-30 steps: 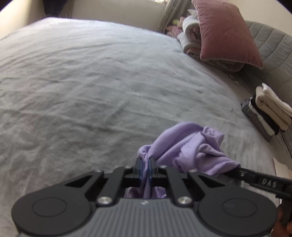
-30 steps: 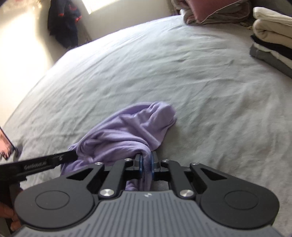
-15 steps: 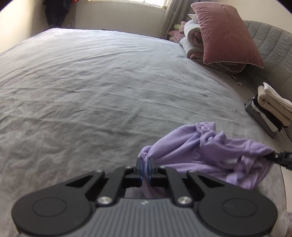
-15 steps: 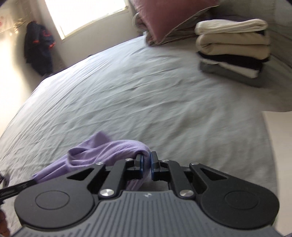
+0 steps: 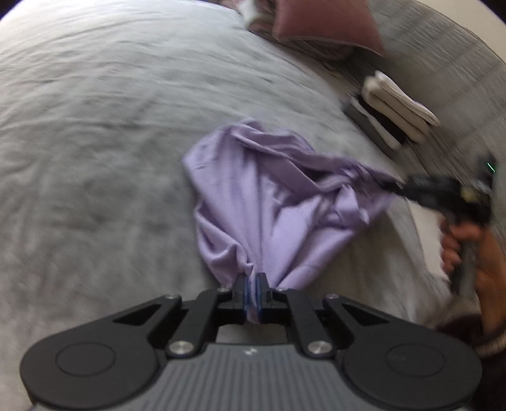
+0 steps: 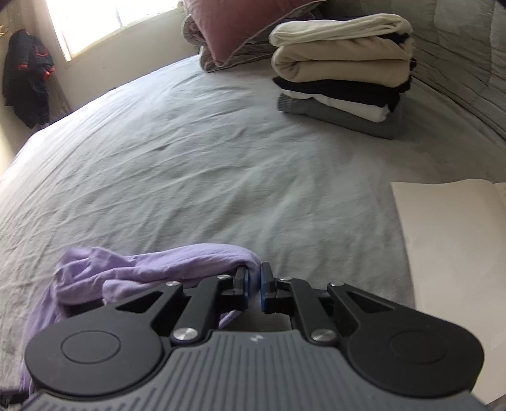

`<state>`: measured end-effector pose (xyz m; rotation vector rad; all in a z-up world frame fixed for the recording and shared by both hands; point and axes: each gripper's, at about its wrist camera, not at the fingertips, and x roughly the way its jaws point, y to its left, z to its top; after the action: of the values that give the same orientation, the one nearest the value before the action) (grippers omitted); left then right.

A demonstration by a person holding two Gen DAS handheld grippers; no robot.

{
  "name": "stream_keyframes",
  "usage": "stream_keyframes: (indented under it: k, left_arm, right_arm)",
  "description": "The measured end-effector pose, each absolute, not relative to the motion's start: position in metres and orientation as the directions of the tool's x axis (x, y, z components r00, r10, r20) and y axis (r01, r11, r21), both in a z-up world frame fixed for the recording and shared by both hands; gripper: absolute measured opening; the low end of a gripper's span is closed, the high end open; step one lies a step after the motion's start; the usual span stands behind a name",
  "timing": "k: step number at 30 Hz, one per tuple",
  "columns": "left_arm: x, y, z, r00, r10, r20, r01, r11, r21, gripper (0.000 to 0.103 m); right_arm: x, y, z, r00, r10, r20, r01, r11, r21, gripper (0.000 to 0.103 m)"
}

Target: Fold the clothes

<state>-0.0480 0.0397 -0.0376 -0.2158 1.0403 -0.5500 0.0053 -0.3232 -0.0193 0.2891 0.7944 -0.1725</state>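
Note:
A lilac garment (image 5: 272, 196) lies crumpled on the grey bed (image 5: 95, 142) and is stretched between both grippers. My left gripper (image 5: 252, 286) is shut on a bunched edge at the garment's near end. In the left wrist view, my right gripper (image 5: 399, 189), held by a person's hand (image 5: 474, 246), grips the garment's right end. The right wrist view shows the right gripper (image 6: 254, 279) shut on a fold of the lilac garment (image 6: 142, 272), which trails off to the left over the bed (image 6: 189, 158). Motion blurs the left wrist view.
A stack of folded clothes (image 6: 344, 72) in cream, black, white and grey sits by the quilted grey headboard (image 6: 468, 63). A pink pillow (image 6: 240, 25) lies on bedding behind it. A pale flat sheet (image 6: 452, 240) sits at the bed's right edge. Dark clothes (image 6: 28, 76) hang on the far wall.
The two grippers have drawn apart, the right one moving to the right, and the garment has gone from a bunched heap to a stretched, more spread shape. Both stay shut on it.

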Motion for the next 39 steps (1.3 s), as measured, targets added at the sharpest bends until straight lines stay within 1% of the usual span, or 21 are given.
stream_keyframes:
  k: [7, 10, 12, 13, 14, 15, 16, 17, 18, 20, 23, 27, 31, 34, 39]
  left_arm:
    - [-0.071, 0.023, -0.042, 0.272, -0.616, -0.739, 0.43, 0.765, -0.479, 0.005]
    - [-0.073, 0.018, -0.038, 0.245, -0.617, -0.748, 0.516, 0.736, -0.438, 0.007]
    - [-0.07, 0.018, -0.033, 0.241, -0.604, -0.76, 0.559, 0.726, -0.4, 0.009]
    - [-0.067, 0.019, -0.031, 0.239, -0.604, -0.76, 0.569, 0.722, -0.394, 0.011]
    - [-0.065, 0.021, -0.028, 0.236, -0.607, -0.759, 0.578, 0.715, -0.393, 0.019]
    - [-0.062, 0.022, -0.024, 0.243, -0.607, -0.756, 0.584, 0.714, -0.386, 0.025]
    - [-0.059, 0.021, -0.022, 0.265, -0.601, -0.754, 0.587, 0.721, -0.368, 0.035]
    - [-0.056, 0.019, -0.019, 0.288, -0.593, -0.752, 0.589, 0.729, -0.35, 0.041]
    - [-0.052, 0.018, -0.017, 0.309, -0.583, -0.752, 0.58, 0.742, -0.337, 0.042]
    - [-0.042, 0.016, -0.015, 0.349, -0.561, -0.751, 0.561, 0.767, -0.313, 0.049]
    - [-0.021, 0.015, -0.019, 0.391, -0.523, -0.758, 0.501, 0.811, -0.302, 0.051]
    - [0.004, 0.007, -0.026, 0.468, -0.429, -0.772, 0.436, 0.872, -0.221, 0.051]
    - [0.023, 0.002, -0.031, 0.523, -0.392, -0.757, 0.402, 0.897, -0.187, 0.051]
    - [0.035, -0.005, -0.039, 0.544, -0.366, -0.755, 0.385, 0.908, -0.163, 0.051]
    - [0.044, -0.015, -0.049, 0.579, -0.337, -0.742, 0.36, 0.923, -0.139, 0.051]
  right_arm:
    - [0.017, -0.332, -0.023, 0.685, -0.108, -0.721, 0.292, 0.947, 0.136, 0.007]
    - [0.023, -0.331, -0.029, 0.67, -0.103, -0.735, 0.292, 0.947, 0.134, 0.007]
    - [0.026, -0.329, -0.031, 0.661, -0.092, -0.745, 0.283, 0.95, 0.134, 0.009]
    - [0.026, -0.327, -0.03, 0.665, -0.093, -0.741, 0.273, 0.954, 0.125, 0.015]
    - [0.027, -0.324, -0.027, 0.67, -0.099, -0.735, 0.264, 0.958, 0.112, 0.019]
    - [0.027, -0.322, -0.025, 0.676, -0.106, -0.729, 0.255, 0.962, 0.097, 0.021]
    - [0.027, -0.319, -0.022, 0.683, -0.115, -0.721, 0.248, 0.965, 0.081, 0.033]
    - [0.026, -0.316, -0.018, 0.694, -0.121, -0.709, 0.238, 0.969, 0.068, 0.046]
    - [0.025, -0.312, -0.015, 0.706, -0.123, -0.698, 0.227, 0.972, 0.059, 0.05]
    - [0.024, -0.305, -0.007, 0.729, -0.104, -0.676, 0.192, 0.98, 0.057, 0.051]
    - [0.023, -0.294, 0.001, 0.755, -0.041, -0.655, 0.127, 0.988, 0.085, 0.056]
    - [0.028, -0.274, 0.002, 0.745, 0.093, -0.661, 0.017, 0.987, 0.158, 0.058]
    - [0.036, -0.244, -0.001, 0.711, 0.212, -0.67, -0.121, 0.976, 0.181, 0.068]
    - [0.042, -0.225, -0.009, 0.673, 0.25, -0.696, -0.198, 0.968, 0.155, 0.071]
    - [0.054, -0.207, -0.035, 0.617, 0.198, -0.762, -0.221, 0.972, 0.073, 0.071]
